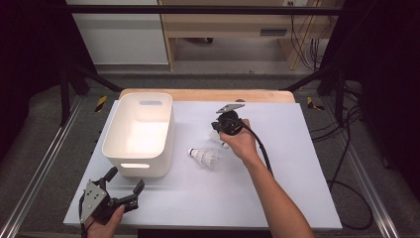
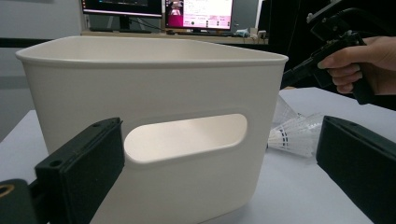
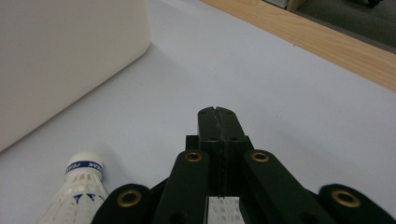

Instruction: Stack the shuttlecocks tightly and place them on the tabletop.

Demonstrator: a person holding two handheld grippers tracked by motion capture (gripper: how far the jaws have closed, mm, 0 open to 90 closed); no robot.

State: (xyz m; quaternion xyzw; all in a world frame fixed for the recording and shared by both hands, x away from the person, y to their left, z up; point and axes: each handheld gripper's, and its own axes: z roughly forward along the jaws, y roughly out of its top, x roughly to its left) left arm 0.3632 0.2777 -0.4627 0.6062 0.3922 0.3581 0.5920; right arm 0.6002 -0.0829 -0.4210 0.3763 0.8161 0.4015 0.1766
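Note:
A white shuttlecock [image 1: 203, 156] lies on its side on the white table, right of the white plastic bin [image 1: 138, 131]. A second shuttlecock [image 1: 214, 135] lies partly hidden just below my right gripper [image 1: 218, 126]. That gripper hovers over the table's middle with its jaws pressed together [image 3: 218, 114] and nothing visible between them. A shuttlecock with a blue band [image 3: 81, 179] sits at its lower left. My left gripper [image 1: 127, 177] is low at the table's front left, wide open. It faces the bin's handle slot [image 2: 187, 137], with shuttlecock feathers [image 2: 299, 135] to the right.
The bin [image 2: 149, 93] looks empty and fills the table's left half. A wooden strip [image 1: 208, 95] runs along the far edge [image 3: 327, 42]. A black cable [image 1: 262, 148] trails from the right gripper along the forearm. Open white surface lies to the right and front.

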